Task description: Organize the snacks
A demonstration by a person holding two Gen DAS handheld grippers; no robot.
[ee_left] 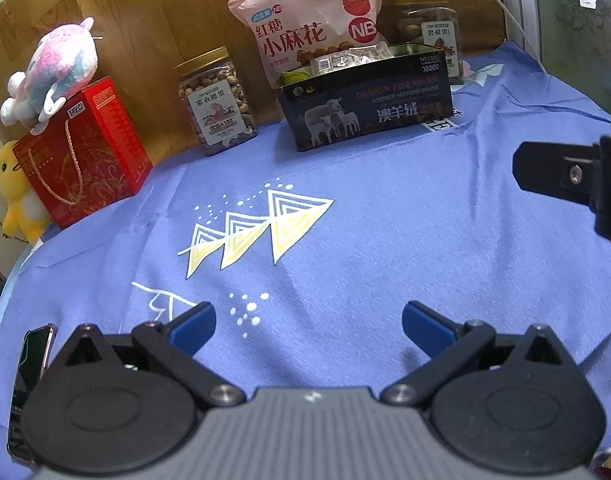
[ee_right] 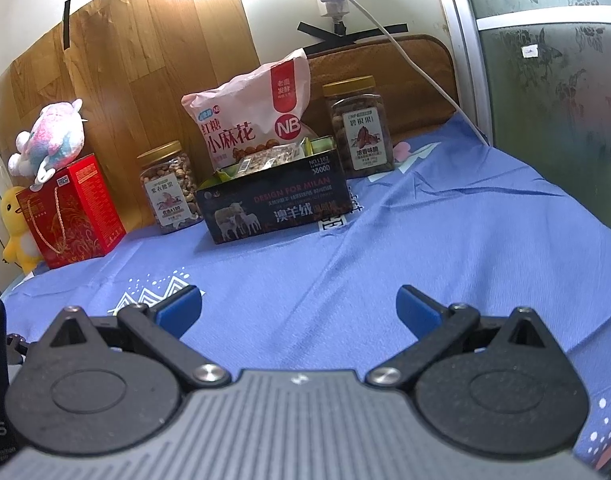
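Observation:
A dark tin box (ee_left: 369,108) (ee_right: 273,208) printed with sheep stands at the back of the blue cloth, holding several small wrapped snacks (ee_left: 349,58) (ee_right: 265,160). Behind it leans a pink snack bag (ee_left: 317,24) (ee_right: 253,120). A nut jar (ee_left: 215,100) (ee_right: 169,188) stands to its left, a second nut jar (ee_left: 429,32) (ee_right: 359,124) to its right. My left gripper (ee_left: 308,324) is open over bare cloth, well short of the box. My right gripper (ee_right: 299,304) is open too, with nothing between its fingers.
A red gift box (ee_left: 85,152) (ee_right: 73,212) with a pink plush (ee_left: 57,68) (ee_right: 49,136) on top and a yellow duck plush (ee_left: 13,188) (ee_right: 15,228) beside it stand at the back left. A phone (ee_left: 29,384) lies at the left edge. A wooden board backs the table.

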